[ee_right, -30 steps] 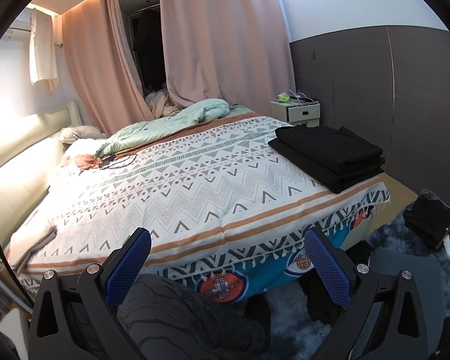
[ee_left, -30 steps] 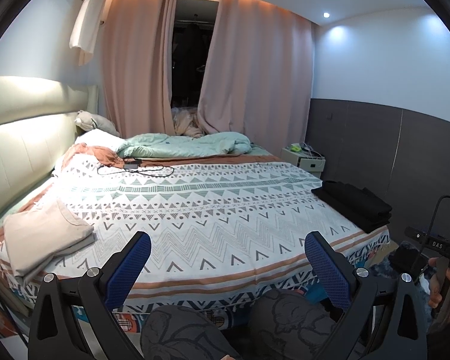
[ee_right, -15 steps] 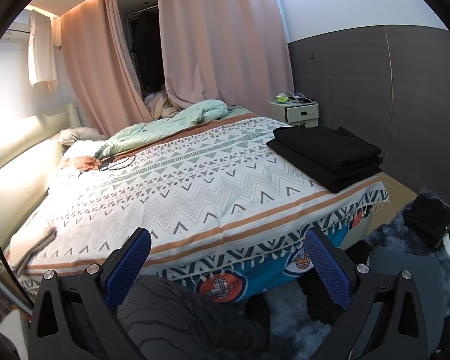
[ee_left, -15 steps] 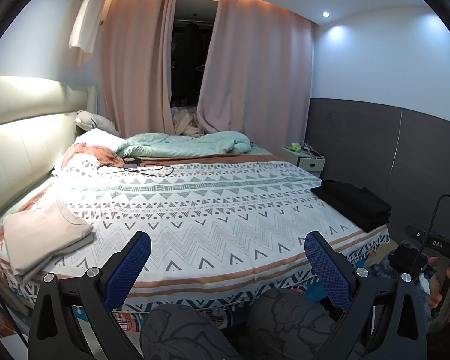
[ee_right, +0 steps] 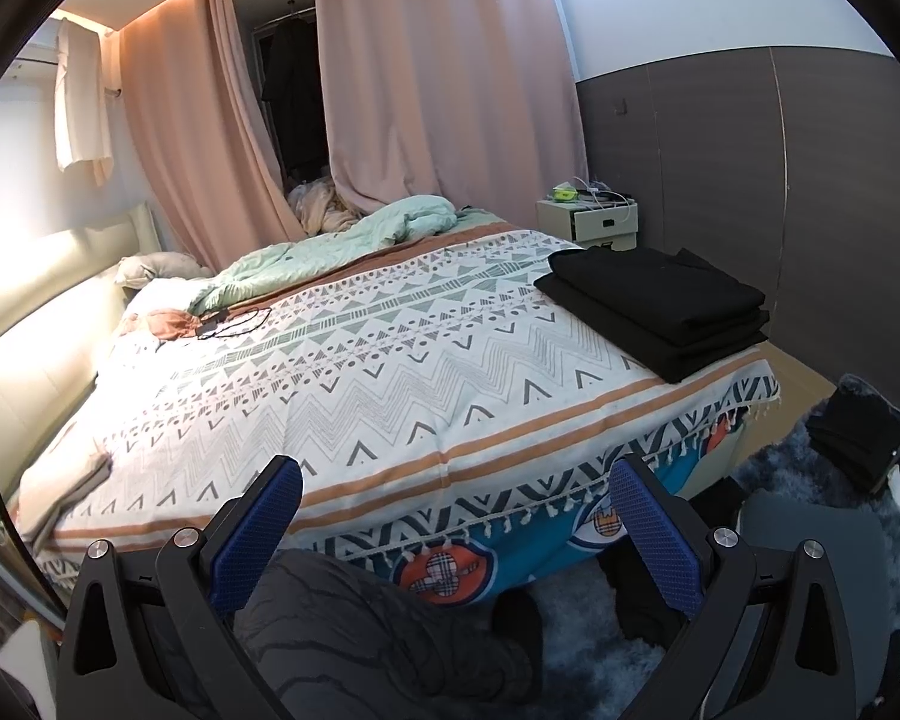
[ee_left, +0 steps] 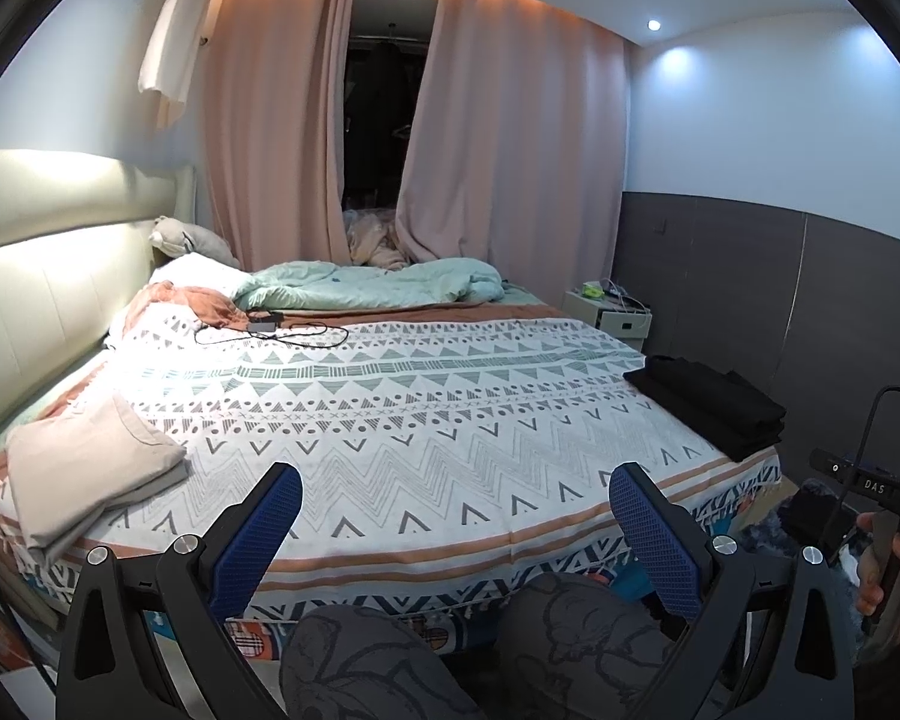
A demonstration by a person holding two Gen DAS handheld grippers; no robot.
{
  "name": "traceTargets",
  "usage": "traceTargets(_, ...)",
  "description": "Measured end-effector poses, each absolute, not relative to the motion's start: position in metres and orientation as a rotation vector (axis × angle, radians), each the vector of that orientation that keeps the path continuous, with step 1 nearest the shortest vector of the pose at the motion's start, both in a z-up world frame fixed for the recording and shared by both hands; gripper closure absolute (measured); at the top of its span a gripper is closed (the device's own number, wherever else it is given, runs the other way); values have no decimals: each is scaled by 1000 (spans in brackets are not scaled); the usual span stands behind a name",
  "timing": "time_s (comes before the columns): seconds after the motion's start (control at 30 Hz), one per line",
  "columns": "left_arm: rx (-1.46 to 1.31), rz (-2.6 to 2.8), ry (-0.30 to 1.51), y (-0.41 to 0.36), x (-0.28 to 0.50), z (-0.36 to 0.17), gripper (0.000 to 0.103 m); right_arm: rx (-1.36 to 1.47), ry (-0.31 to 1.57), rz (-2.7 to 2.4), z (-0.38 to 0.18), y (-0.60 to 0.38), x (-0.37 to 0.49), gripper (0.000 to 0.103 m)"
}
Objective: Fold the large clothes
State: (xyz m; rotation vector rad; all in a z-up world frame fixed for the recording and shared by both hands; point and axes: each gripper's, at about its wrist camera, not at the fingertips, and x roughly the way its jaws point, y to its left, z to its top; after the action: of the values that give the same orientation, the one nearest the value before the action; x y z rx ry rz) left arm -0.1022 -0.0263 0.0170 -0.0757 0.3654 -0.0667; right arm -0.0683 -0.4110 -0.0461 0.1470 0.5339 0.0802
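Observation:
A folded black garment stack [ee_right: 654,306] lies on the bed's near right corner; it also shows in the left wrist view [ee_left: 711,405]. A folded beige garment [ee_left: 84,468] lies on the near left corner, and its edge shows in the right wrist view [ee_right: 60,483]. My left gripper [ee_left: 453,510] is open and empty, held in front of the bed above my knees. My right gripper [ee_right: 453,510] is open and empty, also short of the bed's edge.
The bed [ee_left: 390,408] has a zigzag-patterned cover. A mint duvet [ee_left: 378,288], pillows and a black cable [ee_left: 270,330] lie at its far end. A nightstand [ee_right: 591,219] stands by the grey wall. Dark clothes [ee_right: 858,438] lie on the blue rug at right.
Both views shift only slightly; the right wrist view has drifted a little. Both grippers stay open and empty.

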Motion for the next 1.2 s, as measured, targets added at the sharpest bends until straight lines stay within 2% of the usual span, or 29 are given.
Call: traceTargets(1.2,-84,-69,344,-22,-112,16,0,143,539,74,-45,-408,-67,1)
